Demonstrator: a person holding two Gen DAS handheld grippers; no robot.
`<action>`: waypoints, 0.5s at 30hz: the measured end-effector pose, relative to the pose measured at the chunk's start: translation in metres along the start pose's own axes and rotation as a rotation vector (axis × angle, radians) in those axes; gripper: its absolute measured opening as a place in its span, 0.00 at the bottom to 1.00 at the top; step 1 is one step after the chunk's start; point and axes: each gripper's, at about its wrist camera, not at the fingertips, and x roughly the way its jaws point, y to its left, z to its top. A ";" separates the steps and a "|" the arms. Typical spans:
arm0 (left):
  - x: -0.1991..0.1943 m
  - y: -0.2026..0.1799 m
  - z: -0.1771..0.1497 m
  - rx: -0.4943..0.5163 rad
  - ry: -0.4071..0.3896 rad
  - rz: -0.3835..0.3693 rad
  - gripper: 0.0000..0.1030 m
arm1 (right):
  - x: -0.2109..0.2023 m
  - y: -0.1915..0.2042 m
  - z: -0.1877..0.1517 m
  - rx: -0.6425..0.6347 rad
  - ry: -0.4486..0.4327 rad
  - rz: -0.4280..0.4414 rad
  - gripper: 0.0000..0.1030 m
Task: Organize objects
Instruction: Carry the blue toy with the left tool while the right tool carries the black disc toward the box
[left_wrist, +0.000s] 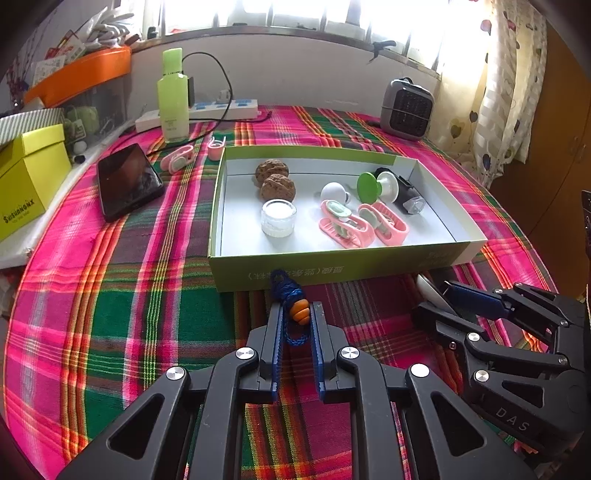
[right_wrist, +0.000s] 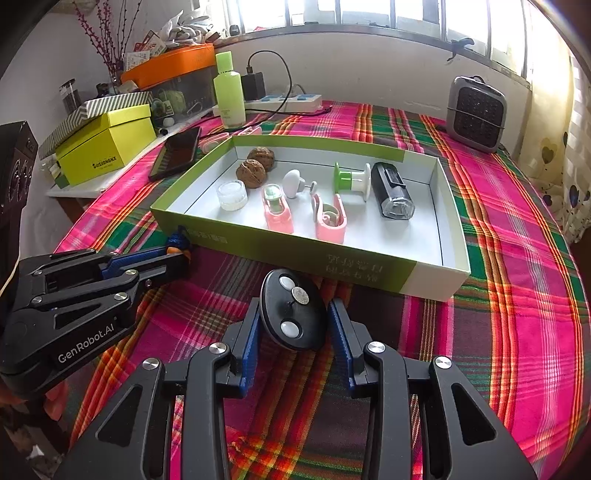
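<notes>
Both the left gripper (left_wrist: 297, 325) and the right gripper (right_wrist: 293, 323) are black linkages with silver screws and blue finger pads; one body reads "GenRobot.AI".

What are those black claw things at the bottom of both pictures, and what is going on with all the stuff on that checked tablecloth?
They are two hand-held grippers, each carrying its own camera that looks out along its two fingers. One picture comes from the left gripper, the other from the right gripper. The left one is shut on a blue cord with an orange bead. The right one holds a black oval gadget. Both are in front of a shallow green box on the plaid tablecloth. In the box lie two walnuts, a small clear jar, two pink clips and a few other small items. A phone lies outside it.
</notes>
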 end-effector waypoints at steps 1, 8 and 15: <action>-0.001 0.000 0.000 0.001 -0.002 0.002 0.12 | -0.001 0.000 0.000 0.000 -0.002 0.001 0.35; -0.010 -0.004 0.006 0.012 -0.024 0.001 0.12 | -0.010 -0.002 0.005 0.001 -0.032 0.005 0.35; -0.014 -0.006 0.014 0.010 -0.034 -0.006 0.12 | -0.018 -0.005 0.010 0.001 -0.056 -0.001 0.35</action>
